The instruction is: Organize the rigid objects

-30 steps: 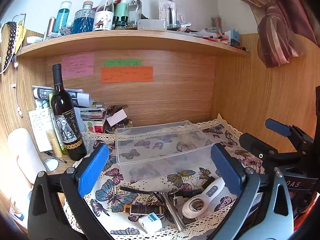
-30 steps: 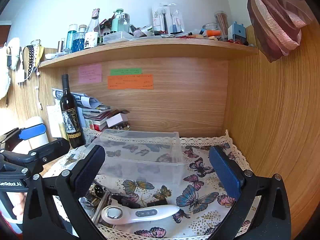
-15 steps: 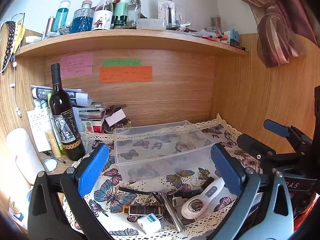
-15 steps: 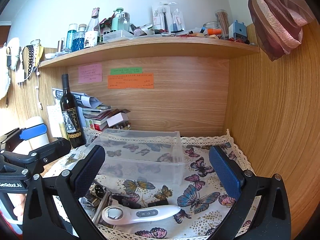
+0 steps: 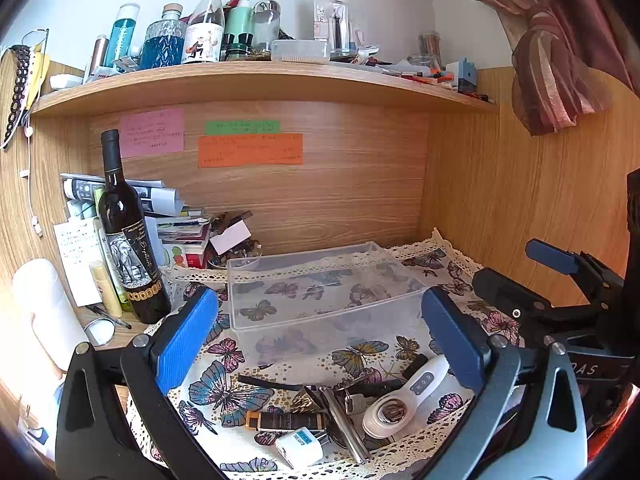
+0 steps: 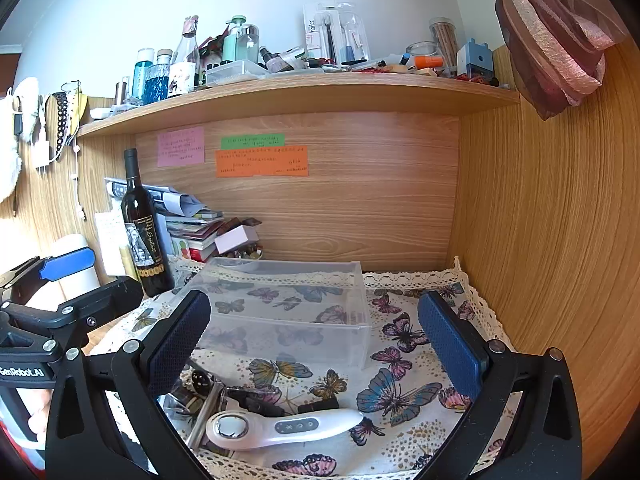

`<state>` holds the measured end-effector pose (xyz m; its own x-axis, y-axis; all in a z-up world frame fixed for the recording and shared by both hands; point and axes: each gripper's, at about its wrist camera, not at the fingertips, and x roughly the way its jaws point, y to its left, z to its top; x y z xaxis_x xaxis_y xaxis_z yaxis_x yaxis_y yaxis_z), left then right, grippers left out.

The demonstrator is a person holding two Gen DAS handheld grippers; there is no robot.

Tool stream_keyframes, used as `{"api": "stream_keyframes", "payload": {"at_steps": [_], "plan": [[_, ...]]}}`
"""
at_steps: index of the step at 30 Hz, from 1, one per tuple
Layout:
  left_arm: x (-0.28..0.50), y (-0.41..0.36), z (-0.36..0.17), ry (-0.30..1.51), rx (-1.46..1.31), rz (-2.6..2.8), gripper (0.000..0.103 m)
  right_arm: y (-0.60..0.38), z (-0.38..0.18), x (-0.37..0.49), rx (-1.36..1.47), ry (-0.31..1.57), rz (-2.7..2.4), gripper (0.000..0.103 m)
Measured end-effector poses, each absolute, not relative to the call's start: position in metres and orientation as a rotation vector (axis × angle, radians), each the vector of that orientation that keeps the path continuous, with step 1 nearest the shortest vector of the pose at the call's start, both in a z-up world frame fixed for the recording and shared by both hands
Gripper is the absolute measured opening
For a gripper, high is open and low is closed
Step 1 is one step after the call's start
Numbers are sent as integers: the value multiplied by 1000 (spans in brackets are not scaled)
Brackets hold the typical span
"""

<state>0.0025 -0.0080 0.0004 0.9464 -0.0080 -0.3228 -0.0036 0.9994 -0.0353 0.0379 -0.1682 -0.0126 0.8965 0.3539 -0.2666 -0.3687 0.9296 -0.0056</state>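
A wooden desk nook with a shelf [image 5: 256,80] full of bottles holds a butterfly cloth [image 6: 400,396] edged in lace. One clear bin [image 5: 320,296] sits on the cloth toward the back, nothing in it. In front of it, at the near edge, lies a small heap of rigid things.

The left view shows the heap best: one white massager [image 5: 404,398], one metal clip [image 5: 342,420], one dark lighter [image 5: 286,421], one white adapter [image 5: 299,447] and keys [image 5: 354,402]. The right view hides the lighter and adapter but shows the massager [image 6: 280,426] full length, lying sideways, head to the left.

One wine bottle [image 5: 130,236] stands upright left of the bin, beside a stack of papers [image 5: 176,228]. Three notes [image 6: 262,161] are stuck to the back panel: one pink, one green, one orange.

The left gripper [image 5: 320,338] hangs above the heap, jaws spread wide, holding nothing. The right gripper [image 6: 316,340] is likewise spread and bare.
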Motion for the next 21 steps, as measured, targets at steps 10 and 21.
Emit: {"api": "stream_keyframes", "payload": {"at_steps": [10, 21], "plan": [[1, -10, 1, 322, -35, -5, 103, -169, -12, 37, -50, 261, 375, 103], [1, -10, 2, 319, -34, -5, 103, -170, -11, 37, -44, 262, 377, 103]]}}
